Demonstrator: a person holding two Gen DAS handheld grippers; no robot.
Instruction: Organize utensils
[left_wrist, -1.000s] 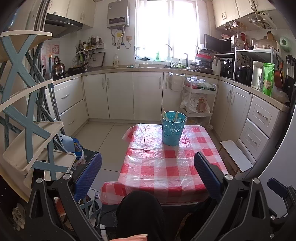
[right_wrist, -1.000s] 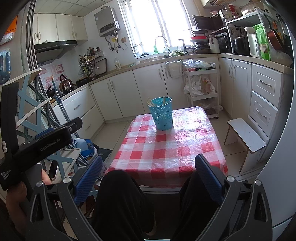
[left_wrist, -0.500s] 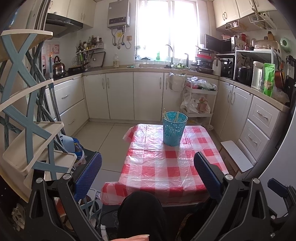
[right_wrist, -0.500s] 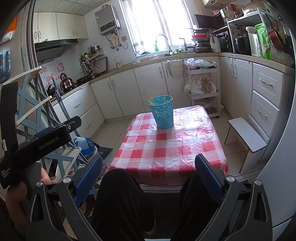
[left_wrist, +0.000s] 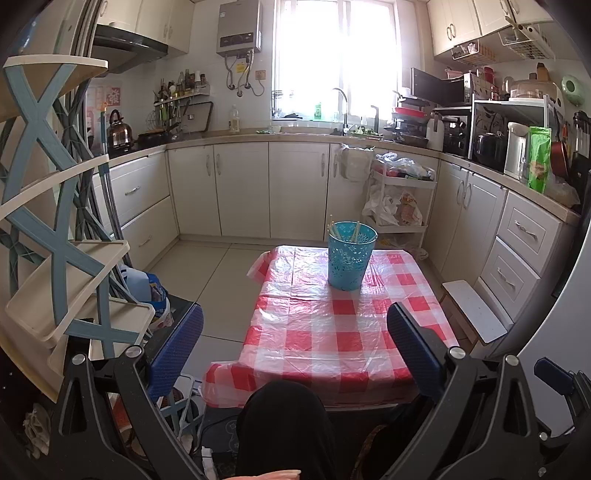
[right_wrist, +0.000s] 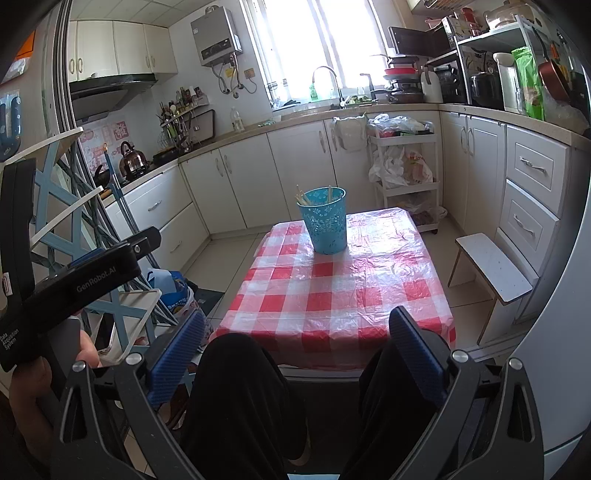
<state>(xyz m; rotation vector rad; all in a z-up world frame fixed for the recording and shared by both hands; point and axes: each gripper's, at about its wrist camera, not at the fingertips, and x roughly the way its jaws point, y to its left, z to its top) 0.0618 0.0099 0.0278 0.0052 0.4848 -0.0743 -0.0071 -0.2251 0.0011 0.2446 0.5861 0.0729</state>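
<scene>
Holder: turquoise perforated utensil holder (left_wrist: 351, 256) stands upright toward the far end of the table (left_wrist: 332, 332), on its red-and-white checked plastic cover.
Utensils: pale chopstick-like sticks (right_wrist: 303, 197) lean inside the holder, tips above its rim.
Left gripper (left_wrist: 295, 345): fingers wide apart, holding nothing, at the near edge of the table, well apart from the holder.
Right gripper (right_wrist: 293, 349): fingers wide apart, holding nothing, over the person's dark-clothed knees (right_wrist: 240, 387).
Stool: white stool (right_wrist: 493, 267) right of the table.

Utensils (left_wrist: 334, 229) mostly hidden inside the blue basket (left_wrist: 351, 258).
</scene>
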